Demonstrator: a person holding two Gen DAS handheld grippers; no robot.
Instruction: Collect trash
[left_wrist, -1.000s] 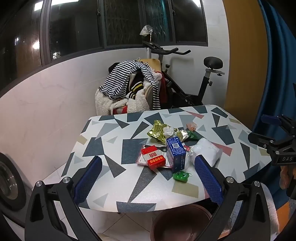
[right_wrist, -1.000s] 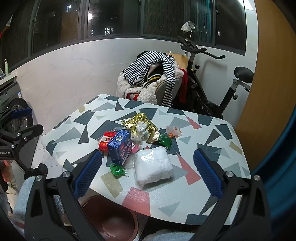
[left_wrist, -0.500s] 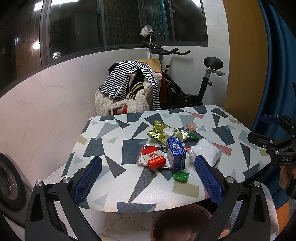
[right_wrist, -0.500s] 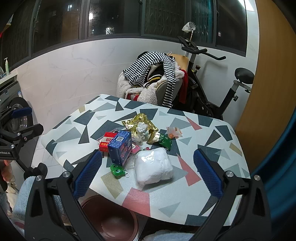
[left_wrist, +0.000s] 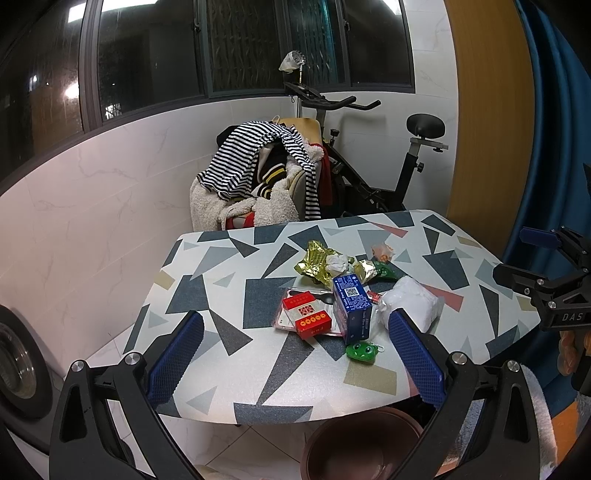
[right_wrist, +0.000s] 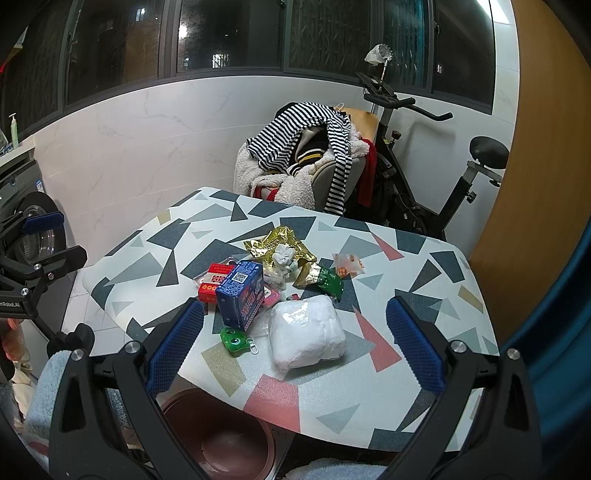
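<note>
**Q:** Trash, and where?

**A:** Heaped near the middle of a table (right_wrist: 424, 280) patterned with triangles. Upright blue carton (right_wrist: 240, 291), red box (left_wrist: 306, 314) just beside it on a clear plastic tray, crumpled gold foil wrapper (right_wrist: 277, 245) with a white tissue wad on top, green sachet (right_wrist: 330, 282), small orange-printed wrapper (right_wrist: 347, 264) a little apart. Nearest the front edge: white plastic-wrapped bundle (right_wrist: 306, 332) and a green frog trinket (right_wrist: 232, 338).

**Q:** Somewhere to put it?

**A:** Brown round bin (right_wrist: 218, 439) on the floor, partly under the table's near edge.

**Q:** Tongs?

**A:** Left gripper (left_wrist: 295, 363) spread wide, nothing between the blue pads, held short of the table's front edge. Right gripper (right_wrist: 295, 347) likewise wide apart and empty, above the near edge, bundle and frog framed between its fingers.

**Q:** Stage of the job?

**A:** Apparently the very start: nothing visibly lifted, no trash seen in the visible part of the bin. Approach only.

**Q:** Next move?

**A:** Probably reaching forward and down onto a near piece, closing on it, then carrying it back over the edge to the bin. Soft bundle likely to squash; carton liable to tip if nudged.

**Q:** Beyond the table?

**A:** Chair piled with striped clothing (left_wrist: 258, 162), exercise bike (left_wrist: 388, 162), dark windows.
</note>
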